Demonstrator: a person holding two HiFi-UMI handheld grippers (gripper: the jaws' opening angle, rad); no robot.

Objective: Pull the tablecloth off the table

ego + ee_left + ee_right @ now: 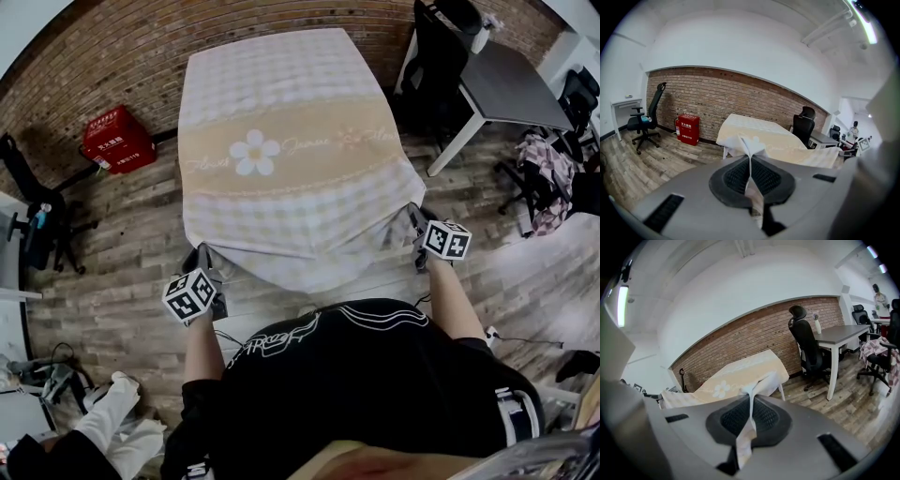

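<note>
A checked beige-and-white fabric tablecloth [291, 159], crossed by a tan band printed with a white daisy, is seen draped over the table ahead of both grippers, its far end reaching towards a red brick wall [112, 66]. The near left corner of the tablecloth is pinched in the grey left gripper [204, 255], and the near right corner in the grey right gripper [417, 223], so that the near edge is held stretched between the two, in front of the person's black shirt [375, 375]. In the left gripper view the jaws of the left gripper [751, 161] are closed tight on a thin fold of cloth [752, 145], which bunches just beyond the black ribbed pads [736, 176] and trails back between them. The right gripper view shows the same: the right gripper [751, 401] is clamped on a twisted strip of the fabric [757, 386], the rest of the cloth running away from it over the tabletop. A red plastic box [117, 139] is set on the wooden plank floor [122, 234] ahead and left of the left gripper, against the wall. A black office chair [441, 56] and a grey desk with white legs [506, 84] are found ahead and right of the right gripper.
</note>
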